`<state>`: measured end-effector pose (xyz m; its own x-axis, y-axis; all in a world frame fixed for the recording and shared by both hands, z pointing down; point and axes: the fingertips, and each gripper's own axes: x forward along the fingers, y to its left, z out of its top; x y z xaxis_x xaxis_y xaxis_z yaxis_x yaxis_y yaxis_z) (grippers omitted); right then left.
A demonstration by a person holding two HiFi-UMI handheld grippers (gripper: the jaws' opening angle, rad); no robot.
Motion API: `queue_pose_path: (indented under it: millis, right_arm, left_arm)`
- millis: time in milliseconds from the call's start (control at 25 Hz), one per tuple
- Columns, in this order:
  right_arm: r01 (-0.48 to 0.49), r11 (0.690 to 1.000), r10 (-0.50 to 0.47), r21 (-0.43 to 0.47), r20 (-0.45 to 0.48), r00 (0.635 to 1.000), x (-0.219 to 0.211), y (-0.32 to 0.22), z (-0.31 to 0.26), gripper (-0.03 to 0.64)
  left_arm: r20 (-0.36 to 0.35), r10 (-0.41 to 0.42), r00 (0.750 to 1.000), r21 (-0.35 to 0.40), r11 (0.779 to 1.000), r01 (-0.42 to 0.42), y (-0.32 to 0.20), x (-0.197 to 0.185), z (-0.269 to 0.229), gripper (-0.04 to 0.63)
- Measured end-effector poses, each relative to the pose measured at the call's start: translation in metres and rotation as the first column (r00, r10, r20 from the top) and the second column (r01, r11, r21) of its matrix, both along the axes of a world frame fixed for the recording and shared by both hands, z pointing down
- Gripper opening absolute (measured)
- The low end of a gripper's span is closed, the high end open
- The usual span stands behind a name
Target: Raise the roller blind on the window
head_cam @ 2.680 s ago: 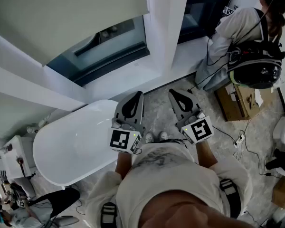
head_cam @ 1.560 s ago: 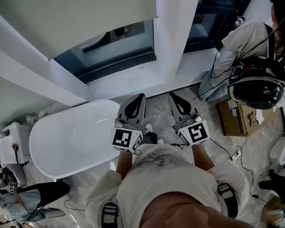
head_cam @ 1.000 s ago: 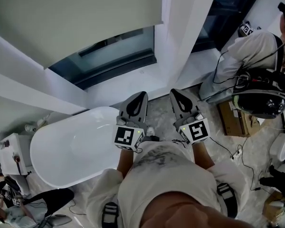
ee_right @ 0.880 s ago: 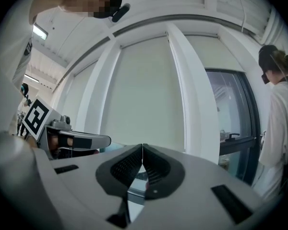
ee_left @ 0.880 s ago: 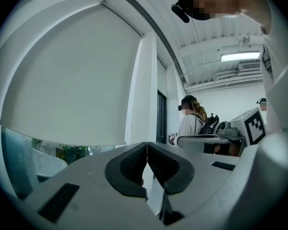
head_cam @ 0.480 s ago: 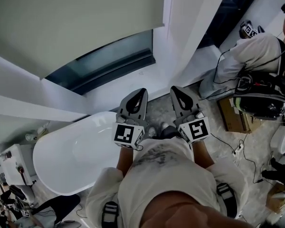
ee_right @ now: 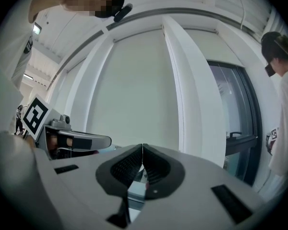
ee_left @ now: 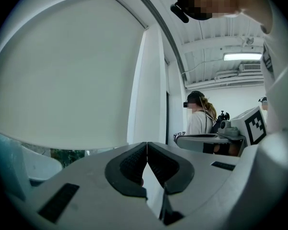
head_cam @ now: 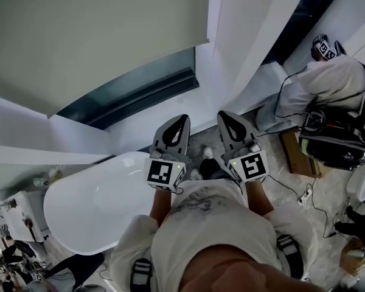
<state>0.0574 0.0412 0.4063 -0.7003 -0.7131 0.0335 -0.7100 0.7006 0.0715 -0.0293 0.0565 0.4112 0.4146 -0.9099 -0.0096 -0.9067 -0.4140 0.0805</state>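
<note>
Left gripper (head_cam: 181,120) and right gripper (head_cam: 225,116): jaws closed, empty, side by side at the waist, probably just approaching. Roller blind (head_cam: 91,35) ahead, above the jaws, largely covering window (head_cam: 143,81)

The blind (head_cam: 91,35) covers most of the window, leaving a strip of dark glass (head_cam: 140,84) below its hem. The left gripper (head_cam: 181,120) and right gripper (head_cam: 225,116) are held side by side at chest height, pointing toward the sill, above a marble floor. A white tub (head_cam: 85,208) sits at left. Another person (head_cam: 328,84) with a backpack (head_cam: 337,142) crouches at right.
</note>
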Motion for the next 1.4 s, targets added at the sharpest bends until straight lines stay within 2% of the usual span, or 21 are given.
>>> queue_pose_path:
  millis: [360,600,1080,1400]
  right_arm:
    - [0.013,1.000,-0.013,-0.018,0.008,1.000,0.007,-0.055,0.014,0.061]
    - [0.015,1.000,-0.014,-0.016,0.025,1.000,0.040,-0.086,0.007,0.061]
    - [0.081,0.996,-0.080,-0.043,0.039,0.996,0.007,-0.121,0.016,0.061]
    - [0.065,0.997,-0.063,-0.047,0.047,0.997,-0.008,-0.142,0.024,0.063]
  left_arm:
    - [0.003,-0.006,1.000,-0.004,1.000,0.006,-0.055,0.010,0.008,0.008]
    - [0.020,-0.005,1.000,-0.001,1.000,0.005,-0.087,0.044,0.000,0.008]
    - [0.031,-0.033,0.999,-0.002,0.999,0.033,-0.132,0.024,0.004,0.008]
    - [0.018,0.017,1.000,0.005,1.000,-0.017,-0.166,0.020,0.010,0.008]
